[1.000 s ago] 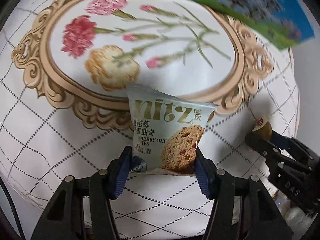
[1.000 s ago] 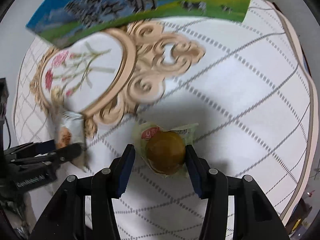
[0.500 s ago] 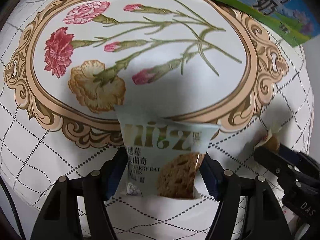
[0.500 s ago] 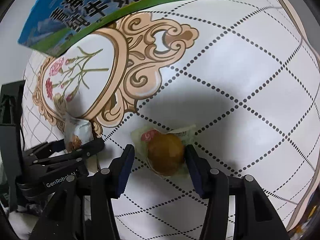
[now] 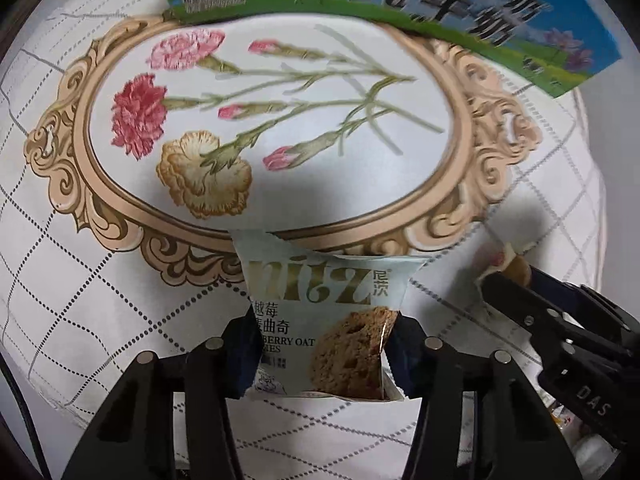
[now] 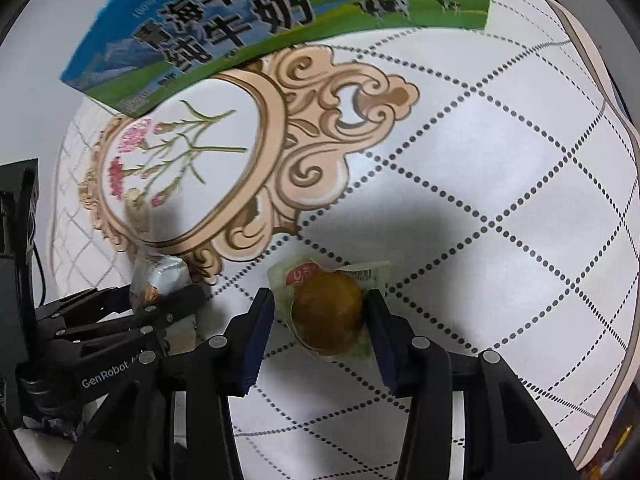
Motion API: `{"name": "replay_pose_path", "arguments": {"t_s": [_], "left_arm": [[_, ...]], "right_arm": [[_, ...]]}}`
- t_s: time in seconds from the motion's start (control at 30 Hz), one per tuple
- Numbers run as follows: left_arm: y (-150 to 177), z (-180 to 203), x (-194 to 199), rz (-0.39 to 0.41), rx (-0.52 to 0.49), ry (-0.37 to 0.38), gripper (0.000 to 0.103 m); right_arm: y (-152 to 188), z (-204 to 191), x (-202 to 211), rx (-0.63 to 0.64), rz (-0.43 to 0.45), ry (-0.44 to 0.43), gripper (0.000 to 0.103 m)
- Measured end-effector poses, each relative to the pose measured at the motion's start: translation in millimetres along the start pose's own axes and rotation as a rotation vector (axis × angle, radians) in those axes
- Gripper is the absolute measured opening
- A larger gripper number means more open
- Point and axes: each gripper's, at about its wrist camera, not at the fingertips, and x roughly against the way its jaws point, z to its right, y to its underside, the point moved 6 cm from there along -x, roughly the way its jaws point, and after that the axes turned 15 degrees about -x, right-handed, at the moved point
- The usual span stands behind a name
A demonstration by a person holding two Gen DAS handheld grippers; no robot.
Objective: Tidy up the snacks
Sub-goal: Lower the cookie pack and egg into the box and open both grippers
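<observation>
A pale blue cranberry oat cookie packet (image 5: 320,300) stands upright between the pads of my left gripper (image 5: 324,336), which is shut on it and creases its right side. The gripper points straight down over the flower-print tablecloth (image 5: 280,140). In the right wrist view a round brown cake in a clear wrapper (image 6: 326,312) lies on the cloth between the pads of my right gripper (image 6: 320,304), whose jaws are closing. The right pad touches the cake and the left pad stands a little off it. My left gripper (image 6: 160,296) with its packet (image 6: 160,272) shows at the left there.
A blue and green milk carton box (image 5: 400,4) (image 6: 260,20) lies along the far side of the cloth. The table's edge (image 6: 624,168) curves down the right. Small wrapped items sit at the lower right (image 5: 592,448) behind my right gripper (image 5: 510,276).
My left gripper widened, slid lower around the cookie packet, then pinched it and rose with it. My right gripper's jaws narrowed around the cake, which stayed on the cloth.
</observation>
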Motion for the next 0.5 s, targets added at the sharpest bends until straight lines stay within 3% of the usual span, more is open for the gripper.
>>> {"name": "replay_pose_path", "arguments": {"t_s": [0.23,0.5], "left_arm": [[-22,4,77,0.122,-0.02,0.051,0.05],[-98,3,169,0.285,-0.062,0.118,0.05]], "right_arm": [[-15,-18,51,0.012,0.061,-0.087,0.049],[-74,-44,141,0.018,0.201,-0.207,0.049]]}}
